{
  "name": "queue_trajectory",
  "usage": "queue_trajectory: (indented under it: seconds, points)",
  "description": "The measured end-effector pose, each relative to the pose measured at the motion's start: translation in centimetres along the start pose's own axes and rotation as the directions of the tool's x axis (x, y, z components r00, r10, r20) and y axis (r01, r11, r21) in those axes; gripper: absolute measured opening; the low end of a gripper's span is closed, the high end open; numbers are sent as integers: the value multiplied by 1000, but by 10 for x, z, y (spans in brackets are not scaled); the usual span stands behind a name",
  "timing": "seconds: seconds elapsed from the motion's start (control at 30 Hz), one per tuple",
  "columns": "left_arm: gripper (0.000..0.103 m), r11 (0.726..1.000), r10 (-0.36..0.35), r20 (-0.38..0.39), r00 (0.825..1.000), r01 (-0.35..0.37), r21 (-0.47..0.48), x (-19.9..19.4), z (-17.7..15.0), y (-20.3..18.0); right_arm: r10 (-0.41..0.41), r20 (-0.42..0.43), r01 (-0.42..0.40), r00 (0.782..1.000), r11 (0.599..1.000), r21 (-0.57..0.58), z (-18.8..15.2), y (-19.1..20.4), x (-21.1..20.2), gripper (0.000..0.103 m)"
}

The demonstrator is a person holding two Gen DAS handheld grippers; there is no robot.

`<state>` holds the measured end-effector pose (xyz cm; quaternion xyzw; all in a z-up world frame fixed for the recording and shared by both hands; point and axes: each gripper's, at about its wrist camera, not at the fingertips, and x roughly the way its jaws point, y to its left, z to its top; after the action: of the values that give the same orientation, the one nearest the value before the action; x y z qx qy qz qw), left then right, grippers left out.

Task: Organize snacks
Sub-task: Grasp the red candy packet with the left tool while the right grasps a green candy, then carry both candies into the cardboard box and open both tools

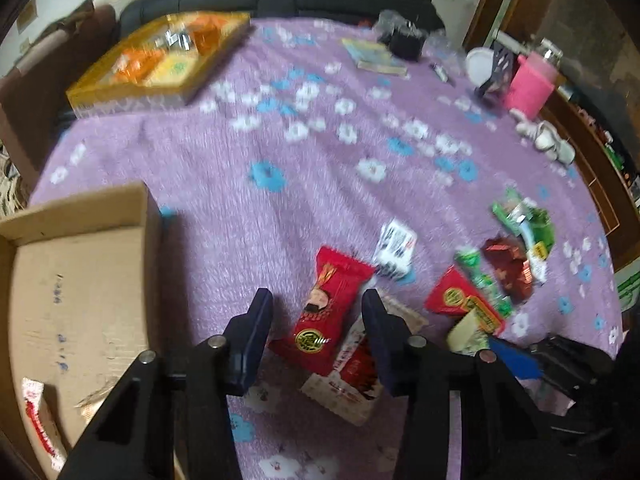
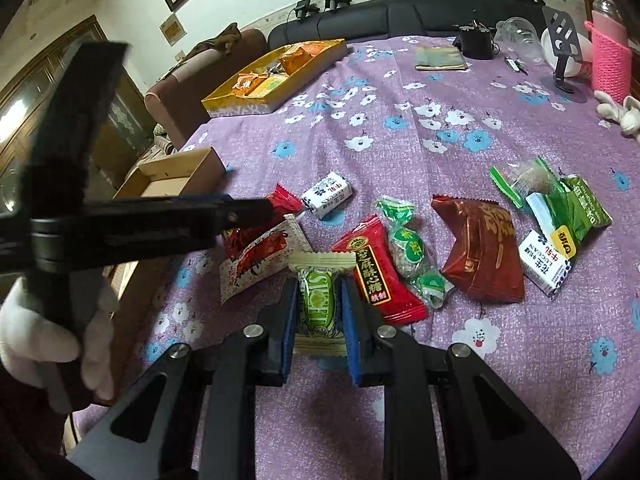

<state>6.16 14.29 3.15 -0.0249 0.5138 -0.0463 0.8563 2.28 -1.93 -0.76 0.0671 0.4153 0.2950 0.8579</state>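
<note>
My left gripper [image 1: 316,304] points down at the purple flowered cloth [image 1: 320,168], open, its fingers either side of a red snack packet [image 1: 324,312] without pressing it. A white-and-red packet [image 1: 352,368] lies beneath. In the right wrist view one of its fingers [image 2: 240,212] crosses above that red packet [image 2: 282,200]. My right gripper [image 2: 320,300] is shut on a green-and-cream candy packet [image 2: 320,304]. Several more snacks lie beside it: a red packet with a black label [image 2: 376,280], green wrapped candy [image 2: 412,256], a dark red bag [image 2: 484,248].
An open cardboard box [image 1: 80,280] sits at the near left edge. A yellow tray [image 1: 132,92] holding snacks stands at the far left. A pink cup [image 1: 528,84], a booklet [image 1: 376,56] and a black stand [image 2: 564,44] are at the back right. A white-gloved hand [image 2: 40,340] holds the left gripper.
</note>
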Motion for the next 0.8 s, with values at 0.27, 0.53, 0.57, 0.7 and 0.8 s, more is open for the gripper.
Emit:
queue_trajectory:
  seconds: [0.27, 0.53, 0.57, 0.7, 0.8]
  points:
    - [17, 998, 3, 60, 998, -7, 56, -6, -6, -10, -4, -2, 4, 1000, 1000, 0, 0, 0, 2, 23]
    - [17, 997, -56, 194, 979, 63, -34, -67, -32, 1, 11, 49, -10, 999, 1000, -5, 0, 2, -10, 23]
    - [17, 996, -60, 218, 974, 73, -53, -82, -41, 6, 12, 54, -12, 998, 1000, -8, 0, 3, -11, 23]
    - [17, 984, -51, 288, 956, 97, -146, -125, -74, 39, 13, 72, -12, 997, 1000, -21, -2, 7, -14, 23]
    - [17, 961, 1, 341, 940, 94, -260, -153, -104, 75, 33, 78, -31, 996, 999, -25, -2, 12, -15, 23]
